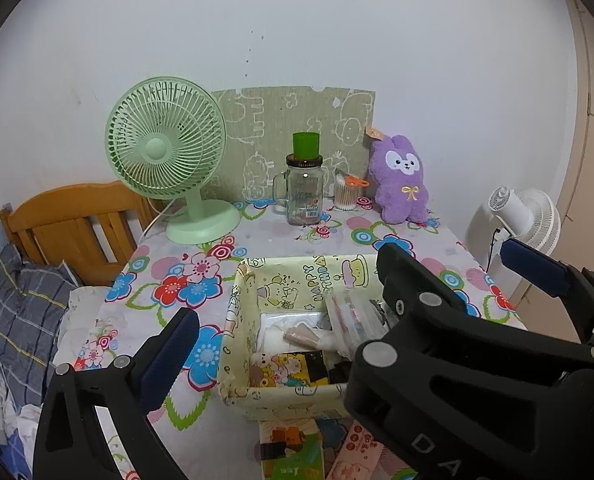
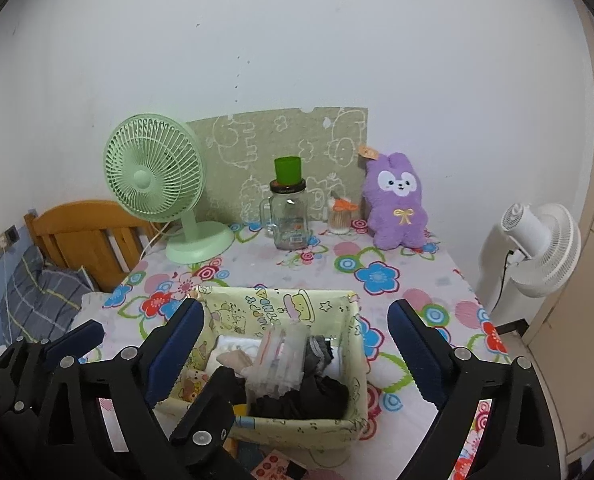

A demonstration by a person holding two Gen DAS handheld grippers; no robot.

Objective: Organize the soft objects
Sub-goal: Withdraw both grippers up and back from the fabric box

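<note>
Purple plush (image 2: 395, 202) upright at table back, far beyond open jaws

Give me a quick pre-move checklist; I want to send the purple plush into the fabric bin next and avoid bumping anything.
1. Both grippers free: ok. Left gripper and right gripper are open, holding nothing.
2. Purple plush reachable: ok, upright at the back of the table, nothing in front.
3. Neighbours clear: not ok. The cotton swab jar stands close beside the plush, the glass mug further left.
4. Room in the fabric bin: cannot tell; packets and dark cloth already fill much of it.
5. Green fan out of the path: ok.
</note>
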